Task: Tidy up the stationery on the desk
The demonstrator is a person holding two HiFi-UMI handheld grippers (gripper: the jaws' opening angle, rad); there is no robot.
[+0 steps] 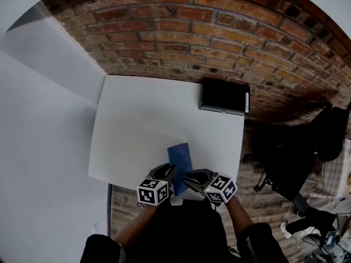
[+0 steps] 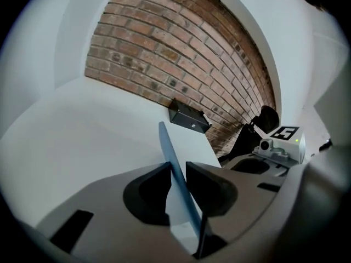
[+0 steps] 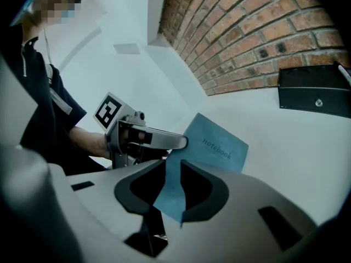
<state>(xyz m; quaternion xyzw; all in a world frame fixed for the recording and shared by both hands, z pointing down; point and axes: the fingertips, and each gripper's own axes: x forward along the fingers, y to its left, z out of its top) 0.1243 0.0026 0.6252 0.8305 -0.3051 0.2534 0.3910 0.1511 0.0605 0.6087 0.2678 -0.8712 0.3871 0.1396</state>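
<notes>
Notebook (image 1: 180, 155) in left tongs (image 2: 177, 166), right tongs (image 3: 173, 164)

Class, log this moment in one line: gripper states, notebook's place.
left gripper: shut on notebook | right gripper: shut on notebook | notebook: near edge of desk

**Dim frames, heavy fisheye**

Lit softly and evenly. Exposed white desk (image 1: 137, 119) brightest, left area below it near black. Bowed brick wall (image 1: 219, 32) courses near edges, vignetted corners black. Rendered notebook (image 3: 216, 147) print legible, blurred closest foreground.

Box (image 1: 222, 96) on desk (image 1: 137, 119), behind notebook (image 1: 180, 159)
</notes>
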